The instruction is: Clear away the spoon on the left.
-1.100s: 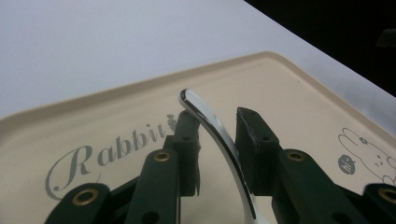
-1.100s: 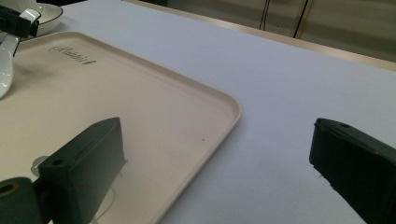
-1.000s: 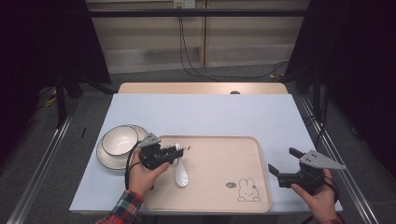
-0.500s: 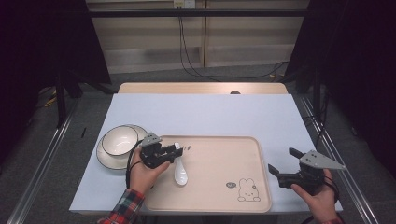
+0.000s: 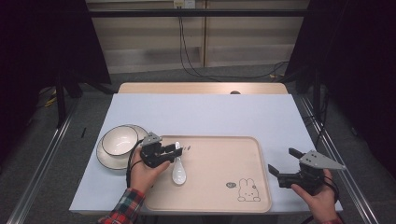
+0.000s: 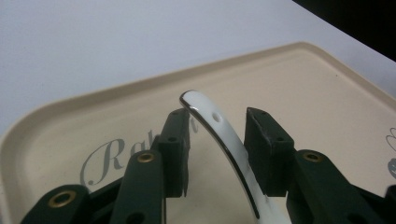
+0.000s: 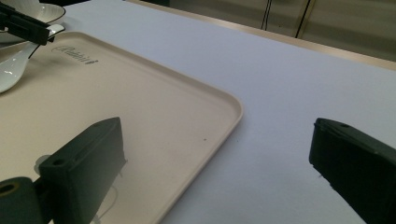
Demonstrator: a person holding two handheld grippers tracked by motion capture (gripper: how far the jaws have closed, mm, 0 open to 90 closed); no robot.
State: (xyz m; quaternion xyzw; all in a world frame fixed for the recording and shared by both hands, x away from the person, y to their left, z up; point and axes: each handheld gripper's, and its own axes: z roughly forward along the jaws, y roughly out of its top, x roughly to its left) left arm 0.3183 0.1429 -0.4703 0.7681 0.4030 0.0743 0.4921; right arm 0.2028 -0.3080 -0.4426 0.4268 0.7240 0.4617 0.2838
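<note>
A white ceramic spoon (image 5: 179, 170) lies on the beige tray (image 5: 219, 186) near its left end, bowl end toward me. My left gripper (image 5: 175, 150) is low over the tray's far-left corner, open. Its jaws stand on either side of the spoon's raised handle (image 6: 219, 130), with a gap on both sides. My right gripper (image 5: 280, 158) is held open just past the tray's right edge, over the pale blue table. Between its wide-apart jaws I see the tray's corner (image 7: 140, 93) and bare table. The spoon (image 7: 11, 70) shows far off at the left.
A white bowl (image 5: 120, 140) with a dark rim sits on a white plate (image 5: 108, 158) left of the tray, close to my left hand. The tray bears a rabbit drawing (image 5: 247, 190) near its front right. The table's wooden far edge (image 5: 201, 87) runs across the back.
</note>
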